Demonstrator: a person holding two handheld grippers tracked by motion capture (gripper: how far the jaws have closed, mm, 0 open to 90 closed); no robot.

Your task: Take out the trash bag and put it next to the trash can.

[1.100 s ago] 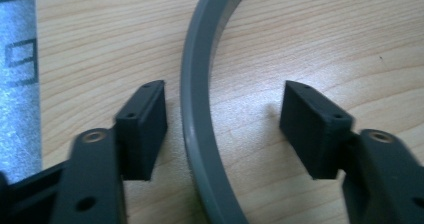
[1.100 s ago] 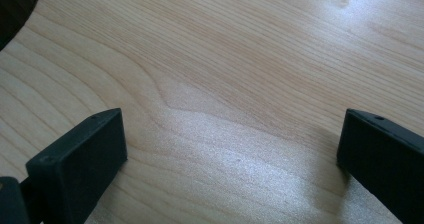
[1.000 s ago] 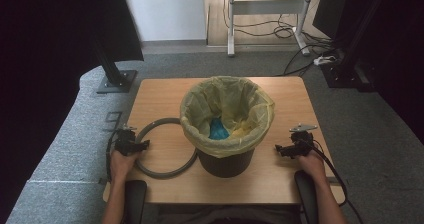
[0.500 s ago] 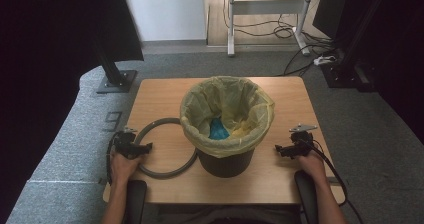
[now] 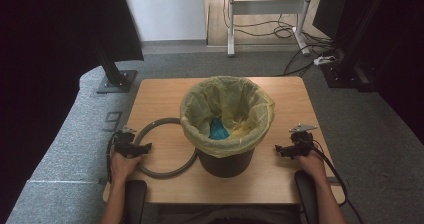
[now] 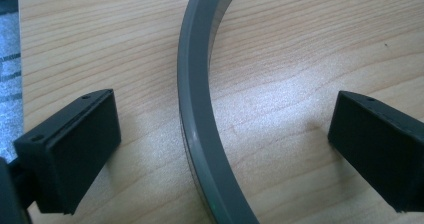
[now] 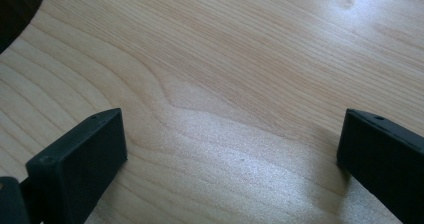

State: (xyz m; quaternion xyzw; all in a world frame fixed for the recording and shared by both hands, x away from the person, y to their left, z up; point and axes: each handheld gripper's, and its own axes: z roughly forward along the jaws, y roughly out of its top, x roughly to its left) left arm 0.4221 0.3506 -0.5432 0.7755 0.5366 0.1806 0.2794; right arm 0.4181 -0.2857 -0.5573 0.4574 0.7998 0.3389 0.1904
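- Step in hand, by my read: going for the grey ring that lies flat on the wooden table, just left of the black bin w/ its yellow liner.
- Left gripper sits at the ring's left arc, low over the table. In the left gripper view the ring runs up btwn the jaws, which stand wide apart, neither one touching it.
- Right gripper is parked on bare wood right of the bin, well apart from the ring; jaws wide, nothing btwn them, just tabletop.
- Next move prob calls for: left jaws closing across the band, then a lift w/o the ring snagging the bin base. Thin, flat band, so the grip needs to be low & square, else it could slip.
- Hard to tell: ring's right arc is tucked under the liner overhang, so can't say whether it touches the bin.
- Something blue lies inside the liner; can't make out what it is.
- Ring's near end is cut off at the bottom of the left gripper view.
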